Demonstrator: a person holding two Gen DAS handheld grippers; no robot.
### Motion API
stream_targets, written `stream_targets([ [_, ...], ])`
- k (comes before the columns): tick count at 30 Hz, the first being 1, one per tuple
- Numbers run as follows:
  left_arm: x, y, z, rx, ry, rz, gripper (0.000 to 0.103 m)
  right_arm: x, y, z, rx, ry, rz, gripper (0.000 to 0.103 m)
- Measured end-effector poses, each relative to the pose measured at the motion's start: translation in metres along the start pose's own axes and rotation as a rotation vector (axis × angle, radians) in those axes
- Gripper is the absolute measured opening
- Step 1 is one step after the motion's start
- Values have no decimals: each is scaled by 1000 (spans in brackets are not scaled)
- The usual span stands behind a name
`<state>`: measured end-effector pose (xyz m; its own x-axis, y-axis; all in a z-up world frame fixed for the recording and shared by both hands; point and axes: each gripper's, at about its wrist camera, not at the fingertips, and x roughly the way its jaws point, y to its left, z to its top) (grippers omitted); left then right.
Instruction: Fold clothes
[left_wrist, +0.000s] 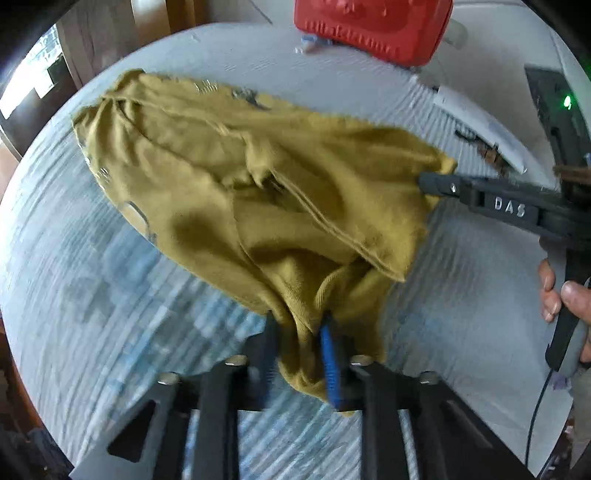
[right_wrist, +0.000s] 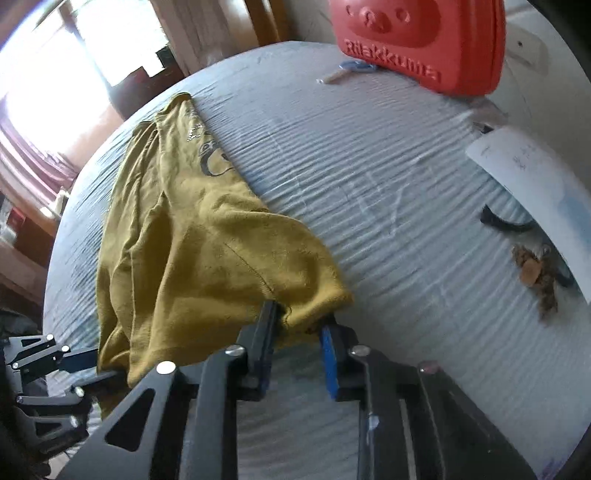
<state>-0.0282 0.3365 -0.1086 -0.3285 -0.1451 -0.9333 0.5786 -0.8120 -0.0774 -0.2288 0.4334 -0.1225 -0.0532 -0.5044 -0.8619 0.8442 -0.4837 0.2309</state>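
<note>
A mustard-yellow shirt lies crumpled on the pale blue ribbed bedcover, partly lifted at its near edge. My left gripper is shut on a bunched fold of the shirt. My right gripper comes in from the right and pinches the shirt's right corner. In the right wrist view the shirt stretches away to the left, and my right gripper holds its hem, with the jaws still some way apart. My left gripper shows at the lower left, holding the shirt's other end.
A red Rilakkuma case stands at the bed's far edge, with a small blue and white item beside it. A white curved board, a black strap and a brown furry thing lie on the right. A window is at the left.
</note>
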Motion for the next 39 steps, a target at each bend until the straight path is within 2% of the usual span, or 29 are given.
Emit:
stream_targets([
  [6,-39,30,26,4,-81,-71,13,-38,15,28,66,-109,115,12],
  [11,-63,84,64,-40,-151,-109,12,-45,48,75,76,-166,191,12],
  [14,-63,138,88,-93,-163,-139,12,-34,82,117,64,-190,215,12],
  [19,-50,242,139,-141,-162,-203,11,11,144,203,55,-218,236,12],
  [22,-30,300,181,-139,-137,-236,11,54,177,262,77,-207,236,12],
  [26,4,367,230,-133,-77,-252,11,125,211,330,111,-149,225,12],
  [30,38,413,265,-124,-8,-282,13,182,225,366,132,-72,197,12],
  [31,42,421,271,-124,-1,-262,19,195,227,372,141,-54,197,12],
  [32,46,429,277,-124,6,-242,36,206,227,379,159,-37,206,15],
  [33,49,436,283,-120,4,-220,47,212,226,383,170,-30,204,17],
  [34,46,441,286,-101,-23,-190,70,217,225,387,177,-24,197,23],
  [35,42,443,288,-79,-40,-158,82,216,224,387,183,-30,188,31],
  [37,33,447,290,-35,-73,-96,82,211,221,387,193,-46,169,42],
  [39,27,445,287,16,-94,-71,82,194,216,381,206,-83,140,47],
])
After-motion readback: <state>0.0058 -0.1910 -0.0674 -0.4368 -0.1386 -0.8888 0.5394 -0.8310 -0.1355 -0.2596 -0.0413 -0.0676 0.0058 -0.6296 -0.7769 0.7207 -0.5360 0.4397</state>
